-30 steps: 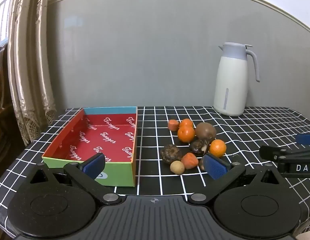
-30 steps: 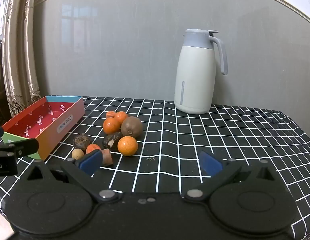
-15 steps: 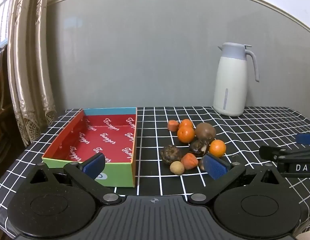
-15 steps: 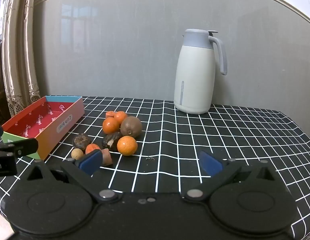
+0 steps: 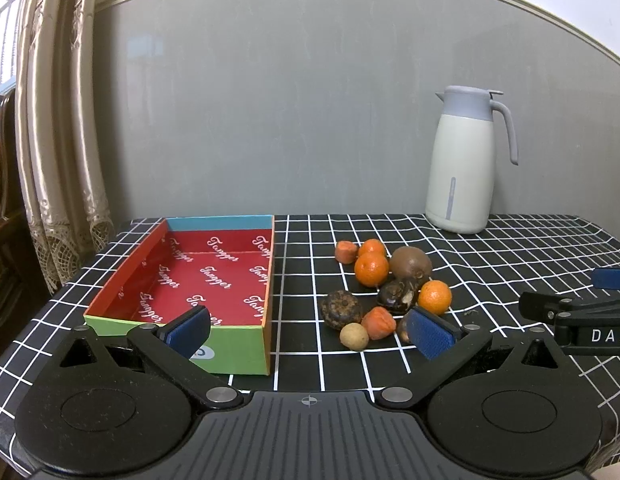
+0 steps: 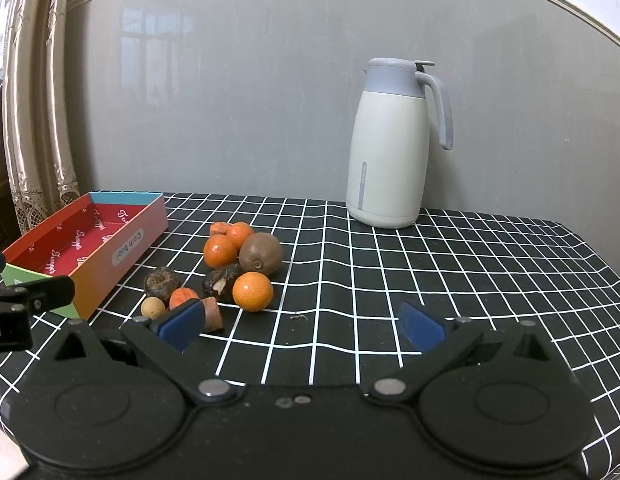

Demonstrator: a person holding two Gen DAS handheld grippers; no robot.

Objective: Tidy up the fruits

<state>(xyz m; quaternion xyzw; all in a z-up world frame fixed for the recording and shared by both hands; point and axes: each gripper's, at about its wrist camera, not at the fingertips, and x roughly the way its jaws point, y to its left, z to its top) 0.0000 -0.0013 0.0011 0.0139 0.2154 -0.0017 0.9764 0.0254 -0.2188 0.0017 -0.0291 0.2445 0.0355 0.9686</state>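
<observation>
Left wrist view shows almost nothing changed over the last second: the left gripper (image 5: 307,330) and right gripper (image 6: 301,322) still hover with fingers wide, empty. The fruits (image 5: 380,288) remain piled on the surface (image 5: 510,248) beside the empty box (image 5: 237,344), so sorting hasn't begun.

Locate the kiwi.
In the right wrist view the kiwi sits left of centre on the table, touching an orange on its left, well before the jug.

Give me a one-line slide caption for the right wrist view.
Open right gripper low over the checked tablecloth, facing a fruit pile between the empty red-lined box and white thermal jug.
</observation>
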